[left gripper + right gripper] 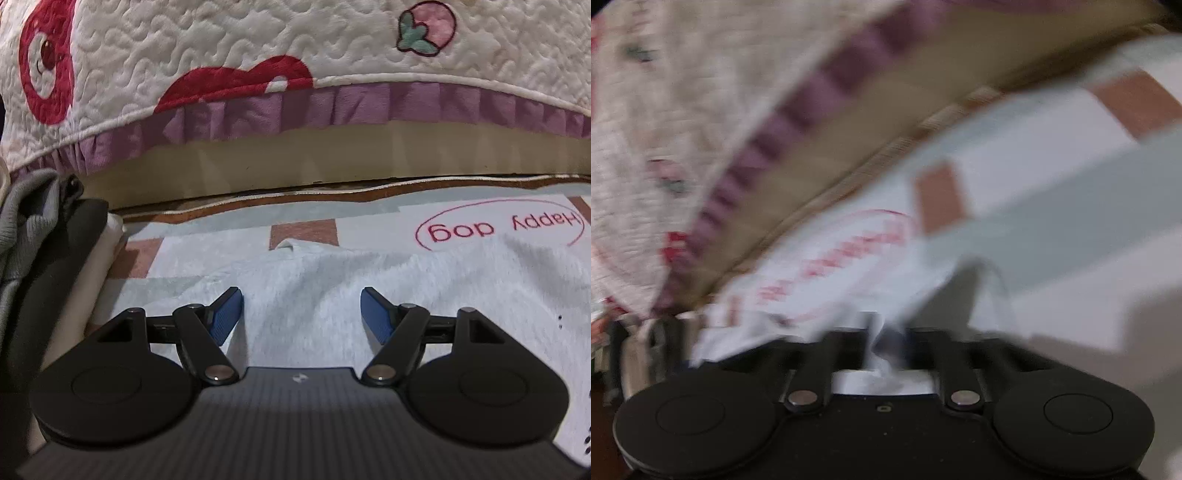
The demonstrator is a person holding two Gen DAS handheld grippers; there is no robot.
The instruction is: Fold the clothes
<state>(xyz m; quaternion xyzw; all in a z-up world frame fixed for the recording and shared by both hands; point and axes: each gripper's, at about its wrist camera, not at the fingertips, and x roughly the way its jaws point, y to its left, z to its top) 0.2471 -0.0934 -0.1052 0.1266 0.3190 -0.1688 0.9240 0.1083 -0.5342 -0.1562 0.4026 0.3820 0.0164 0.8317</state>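
Grey fabric fills the space ahead of your left gripper [302, 314]: a pale heather-grey garment [424, 288] lies spread on the checked sheet [369, 216], and your blue pads [226, 315] stand wide apart just above it with nothing between them. The cloth under the pads shows soft wrinkles, and a small folded corner of the garment pokes up at its far edge, toward the red "Happy dog" print [498, 229] on the sheet. That print sits beyond the garment, to the right of your left gripper. Past the sheet's brown border hangs a quilted cream blanket [258, 48] with a purple ruffle [332, 107], red shapes and a pink strawberry. To the left of your left gripper there is a pile of grey and dark clothes [40, 236].

Your right gripper [882, 347] is closed down tight, and a bunched fold of the light garment [886, 363] is pinched between its fingers. That view is heavily blurred, so only the checked sheet, the red print and the blanket's ruffle can be made out beyond the held cloth.
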